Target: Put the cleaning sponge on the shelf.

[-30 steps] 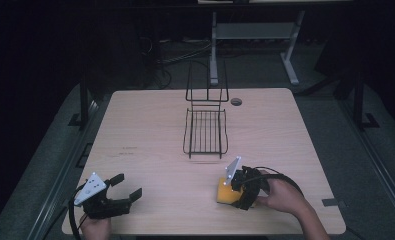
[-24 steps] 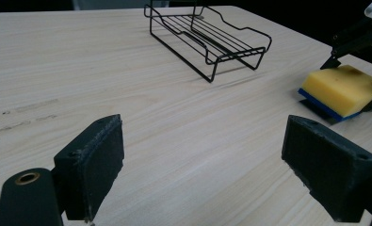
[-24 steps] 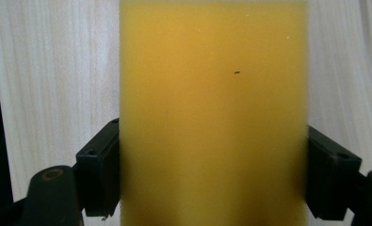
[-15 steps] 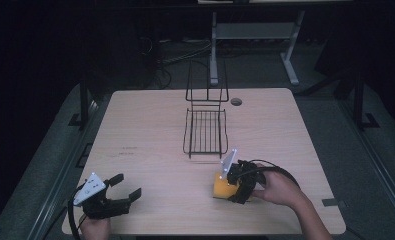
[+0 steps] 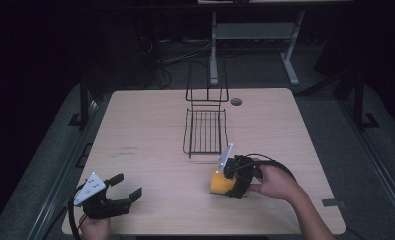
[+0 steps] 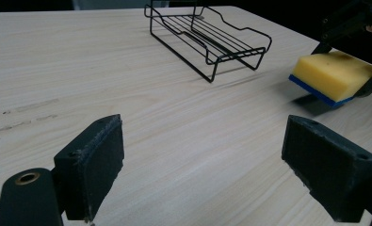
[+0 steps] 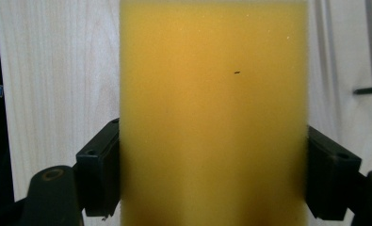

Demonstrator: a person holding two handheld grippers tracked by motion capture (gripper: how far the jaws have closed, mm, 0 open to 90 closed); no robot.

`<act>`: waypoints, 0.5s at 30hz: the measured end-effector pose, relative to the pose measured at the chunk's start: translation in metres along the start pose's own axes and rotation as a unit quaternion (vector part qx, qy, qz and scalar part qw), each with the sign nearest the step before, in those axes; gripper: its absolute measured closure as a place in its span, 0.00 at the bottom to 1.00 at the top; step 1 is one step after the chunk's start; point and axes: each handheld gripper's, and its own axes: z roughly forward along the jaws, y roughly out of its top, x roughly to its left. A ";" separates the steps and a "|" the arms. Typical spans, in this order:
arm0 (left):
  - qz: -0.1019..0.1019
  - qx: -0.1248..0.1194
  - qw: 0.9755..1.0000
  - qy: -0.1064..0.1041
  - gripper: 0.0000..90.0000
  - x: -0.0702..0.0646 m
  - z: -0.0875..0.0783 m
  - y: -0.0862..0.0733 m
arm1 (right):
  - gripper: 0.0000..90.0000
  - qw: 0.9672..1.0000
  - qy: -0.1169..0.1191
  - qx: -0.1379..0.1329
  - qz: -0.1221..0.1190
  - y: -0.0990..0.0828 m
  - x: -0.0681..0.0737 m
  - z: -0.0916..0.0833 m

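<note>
High view: lower right of centre, the right gripper (image 5: 225,181) clamps a yellow sponge (image 5: 218,183) just below the wire rack (image 5: 205,131); I judge the sponge is being carried, and next it must go up into the rack. Left gripper view: the left gripper (image 6: 216,165) gapes empty at the bottom, the sponge at upper right. Right gripper view: both jaws press the sponge's sides, mid-frame.

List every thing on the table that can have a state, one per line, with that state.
Sponge: clamped between the right tongs' jaws, lifted off the table.
Right tongs: shut on the sponge.
Left tongs: open, holding nothing, low over the table.
Wire rack: upright, nothing in it.
</note>
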 end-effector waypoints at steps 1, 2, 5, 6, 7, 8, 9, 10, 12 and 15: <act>0.000 0.000 1.000 0.000 0.14 0.000 0.000 0.000 | 0.24 1.000 0.000 0.000 -0.001 0.001 -0.001 -0.001; 0.000 0.000 1.000 0.000 0.14 0.000 0.000 0.000 | 0.24 1.000 0.000 0.000 -0.001 0.002 -0.001 -0.001; 0.000 0.000 1.000 0.000 0.14 0.000 0.000 0.000 | 0.24 1.000 -0.001 0.001 -0.005 0.005 -0.003 -0.003; 0.000 0.000 1.000 0.000 0.14 0.000 0.000 0.000 | 0.24 1.000 -0.001 0.001 -0.003 0.006 -0.003 -0.003; 0.001 0.000 1.000 0.001 0.14 0.001 0.000 0.000 | 0.24 1.000 -0.001 0.002 -0.005 0.007 -0.004 -0.004; 0.001 0.000 1.000 0.001 0.14 0.001 -0.001 0.000 | 0.24 1.000 -0.001 0.002 -0.006 0.008 -0.004 -0.004; 0.001 0.000 1.000 0.001 0.14 0.001 -0.001 0.000 | 0.24 1.000 -0.001 0.002 -0.006 0.009 -0.005 -0.004; 0.000 0.000 1.000 0.001 0.14 0.001 -0.001 0.000 | 0.24 1.000 -0.001 0.003 -0.007 0.010 -0.006 -0.005; 0.000 0.000 1.000 0.001 0.14 0.001 0.000 0.000 | 0.24 1.000 0.000 0.002 -0.008 0.012 -0.007 -0.005; 0.000 0.000 1.000 0.001 0.14 0.001 0.000 0.000 | 0.24 1.000 0.000 0.004 -0.010 0.015 -0.009 -0.005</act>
